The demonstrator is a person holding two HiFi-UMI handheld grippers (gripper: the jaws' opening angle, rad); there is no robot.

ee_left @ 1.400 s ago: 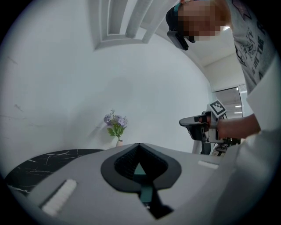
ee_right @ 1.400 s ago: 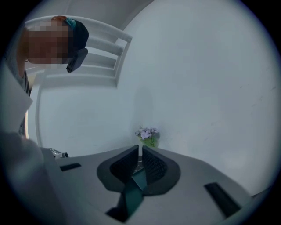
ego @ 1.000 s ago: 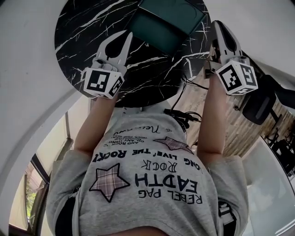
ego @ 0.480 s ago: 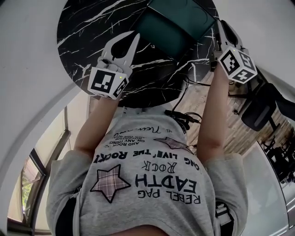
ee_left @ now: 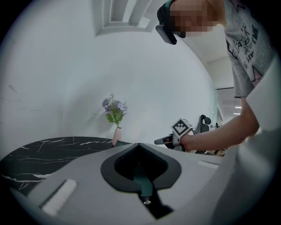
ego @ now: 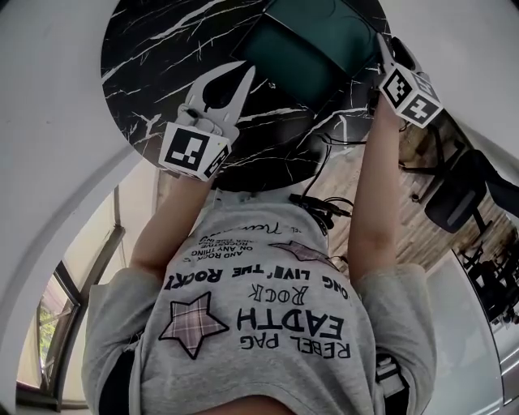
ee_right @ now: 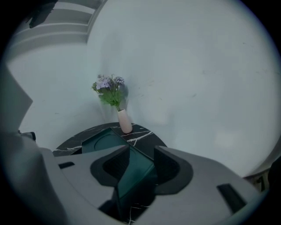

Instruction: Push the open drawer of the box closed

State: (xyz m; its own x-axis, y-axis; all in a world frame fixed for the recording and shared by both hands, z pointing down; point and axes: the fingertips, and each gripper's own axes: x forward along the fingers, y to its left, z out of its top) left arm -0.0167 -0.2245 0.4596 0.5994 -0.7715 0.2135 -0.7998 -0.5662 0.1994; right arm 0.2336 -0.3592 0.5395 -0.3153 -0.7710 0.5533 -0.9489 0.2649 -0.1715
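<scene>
A dark green box (ego: pixel 328 23) stands at the far side of a round black marble table (ego: pixel 162 49), its open drawer (ego: pixel 285 58) sticking out toward me. My right gripper (ego: pixel 383 44) is at the box's right side. In the right gripper view its jaws (ee_right: pixel 142 150) stand apart, having just opened, and the box's green edge (ee_right: pixel 134 173) shows through the gap with nothing gripped. My left gripper (ego: pixel 233 77) hovers over the table in front of the drawer's left corner. In the left gripper view its fingertips (ee_left: pixel 139 145) meet, holding nothing.
A pale vase of purple flowers (ee_right: pixel 124 121) stands at the table's far edge, behind the box. Black cables (ego: pixel 320 203) hang below the table's near rim. An office chair (ego: pixel 454 186) stands on the floor to the right. A white wall curves round the table.
The right gripper has moved forward and down beside the box's right side, with its marker cube tilted. The left gripper has barely shifted.
</scene>
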